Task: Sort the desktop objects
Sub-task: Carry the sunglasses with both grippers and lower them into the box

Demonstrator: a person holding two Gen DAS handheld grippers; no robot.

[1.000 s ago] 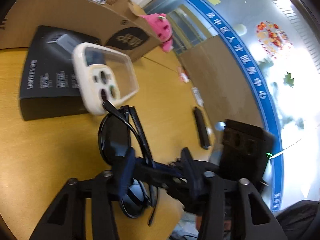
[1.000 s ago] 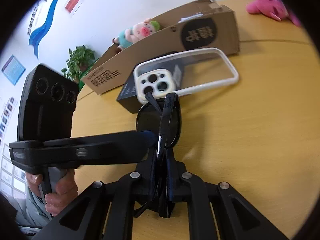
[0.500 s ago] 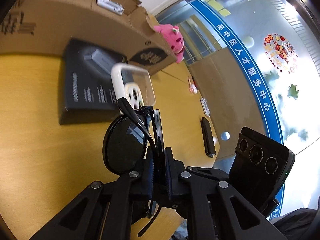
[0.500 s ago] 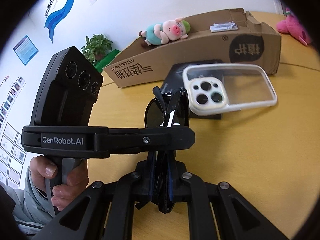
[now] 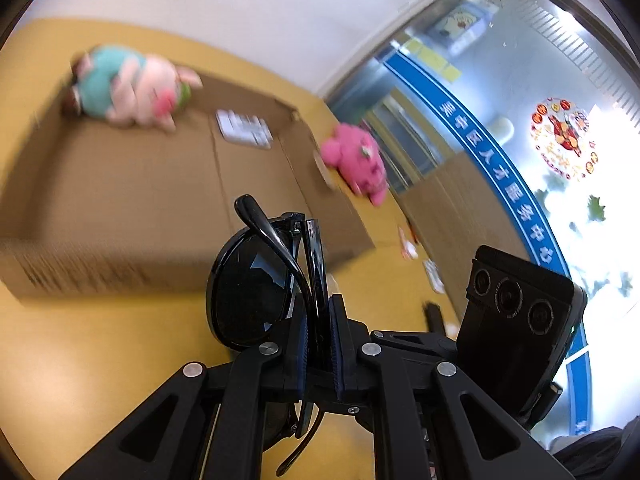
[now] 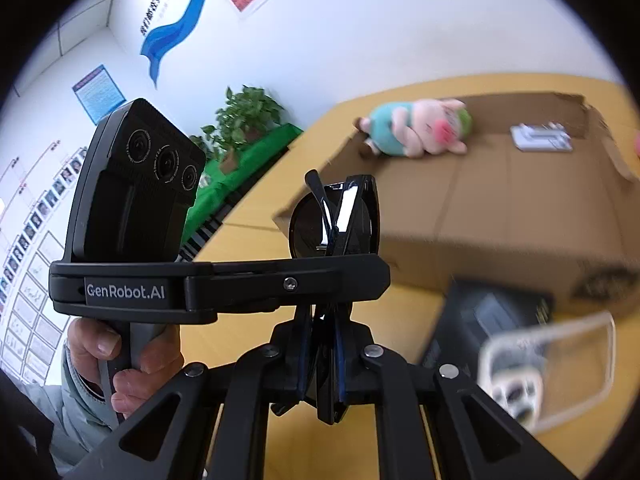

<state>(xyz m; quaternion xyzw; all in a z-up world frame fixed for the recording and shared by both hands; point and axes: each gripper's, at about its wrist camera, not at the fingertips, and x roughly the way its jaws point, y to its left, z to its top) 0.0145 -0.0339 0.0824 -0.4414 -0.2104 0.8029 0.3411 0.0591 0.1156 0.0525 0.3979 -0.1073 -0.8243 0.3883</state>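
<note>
Folded black sunglasses [image 5: 256,280] are held up in the air, above the yellow table. My left gripper [image 5: 319,354] is shut on them from one side. My right gripper [image 6: 323,354] is shut on the same sunglasses [image 6: 334,216] from the other side. The two grippers cross at right angles. An open cardboard box [image 5: 160,200] stands just ahead of the sunglasses, also in the right wrist view [image 6: 500,208]. It holds a plush pig [image 6: 416,128] and a small white packet [image 6: 540,136].
A black product box [image 6: 480,320] with a clear phone case [image 6: 548,368] leaning on it lies on the table in front of the cardboard box. A pink plush [image 5: 356,160] sits behind the box. A black remote [image 5: 434,314] lies at the table's right.
Both grippers have lifted the sunglasses off the table and carried them up toward the cardboard box. The left gripper closed on them about a second ago.
</note>
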